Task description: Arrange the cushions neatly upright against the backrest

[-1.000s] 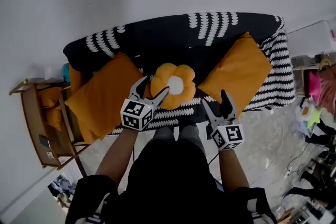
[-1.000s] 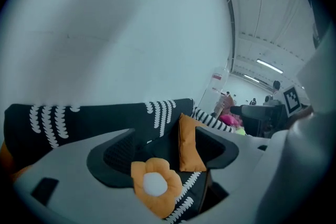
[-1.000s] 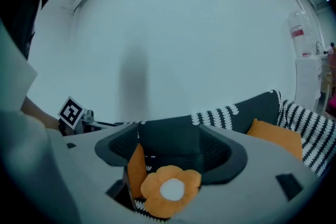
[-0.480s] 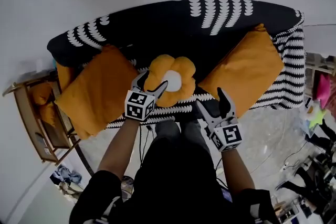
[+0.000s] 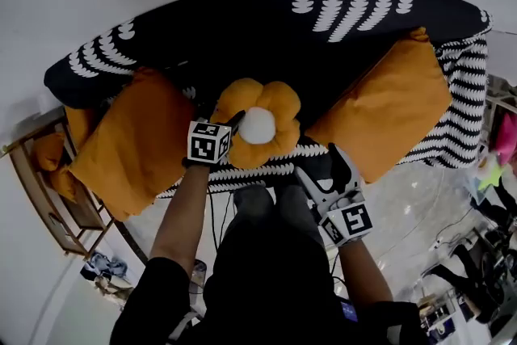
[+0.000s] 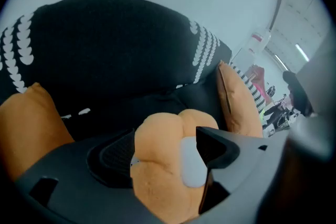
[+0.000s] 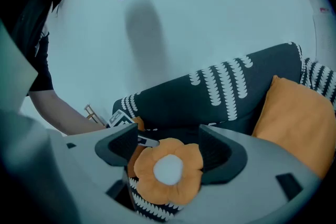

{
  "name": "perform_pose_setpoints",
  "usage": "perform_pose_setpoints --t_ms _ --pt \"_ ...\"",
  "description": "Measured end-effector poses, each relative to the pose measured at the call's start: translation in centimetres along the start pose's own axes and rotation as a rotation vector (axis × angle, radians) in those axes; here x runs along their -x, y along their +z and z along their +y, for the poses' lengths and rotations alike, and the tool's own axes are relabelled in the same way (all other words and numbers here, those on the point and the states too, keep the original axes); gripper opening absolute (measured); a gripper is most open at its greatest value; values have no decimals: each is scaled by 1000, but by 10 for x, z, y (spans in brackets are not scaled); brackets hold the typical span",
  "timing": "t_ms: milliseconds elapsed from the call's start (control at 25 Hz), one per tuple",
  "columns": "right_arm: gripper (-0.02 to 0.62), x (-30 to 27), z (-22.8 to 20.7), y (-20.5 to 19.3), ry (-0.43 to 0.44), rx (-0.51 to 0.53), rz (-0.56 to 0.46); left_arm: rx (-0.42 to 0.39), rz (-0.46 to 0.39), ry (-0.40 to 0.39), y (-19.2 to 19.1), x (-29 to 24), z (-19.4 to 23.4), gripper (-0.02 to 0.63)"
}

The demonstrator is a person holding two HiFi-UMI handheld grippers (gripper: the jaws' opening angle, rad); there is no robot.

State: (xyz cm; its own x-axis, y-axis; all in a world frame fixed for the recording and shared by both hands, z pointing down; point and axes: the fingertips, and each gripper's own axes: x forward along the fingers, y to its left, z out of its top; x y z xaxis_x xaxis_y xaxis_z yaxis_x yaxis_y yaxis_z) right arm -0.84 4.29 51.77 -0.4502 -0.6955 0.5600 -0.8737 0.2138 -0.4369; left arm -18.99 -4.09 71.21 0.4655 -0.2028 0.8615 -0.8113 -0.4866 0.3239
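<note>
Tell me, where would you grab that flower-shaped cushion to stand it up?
Probably by one plump petal at its rim, coming in from the front of the sofa, on the left. The flower cushion lies with its white centre up near the seat's front edge. It looks too broad to span whole, but a single lobe fits: the left gripper's open jaws straddle one.
</note>
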Motion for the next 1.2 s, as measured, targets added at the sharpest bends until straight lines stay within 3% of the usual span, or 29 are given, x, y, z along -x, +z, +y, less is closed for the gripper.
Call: perform_pose_setpoints --t_ms 240,480,720,960,1080,1200 --pt "373 -1 -2 -18 -10 -24 30 7 154 -8 -29 -40 14 404" --pt "373 -8 -9 -27 -52 -48 35 -17 183 46 -37 -51 28 419" --pt "373 -10 -3 -32 -46 -54 37 51 193 8 -45 -57 24 417" --pt "371 -12 3 -34 -38 -54 32 -47 134 -6 -32 -49 6 233" --pt "362 -9 10 -25 -35 -55 19 -146 51 -14 -7 -30 -14 202" --pt "360 -3 10 -10 -36 -64 -10 -306 -30 -10 31 -12 -45 196"
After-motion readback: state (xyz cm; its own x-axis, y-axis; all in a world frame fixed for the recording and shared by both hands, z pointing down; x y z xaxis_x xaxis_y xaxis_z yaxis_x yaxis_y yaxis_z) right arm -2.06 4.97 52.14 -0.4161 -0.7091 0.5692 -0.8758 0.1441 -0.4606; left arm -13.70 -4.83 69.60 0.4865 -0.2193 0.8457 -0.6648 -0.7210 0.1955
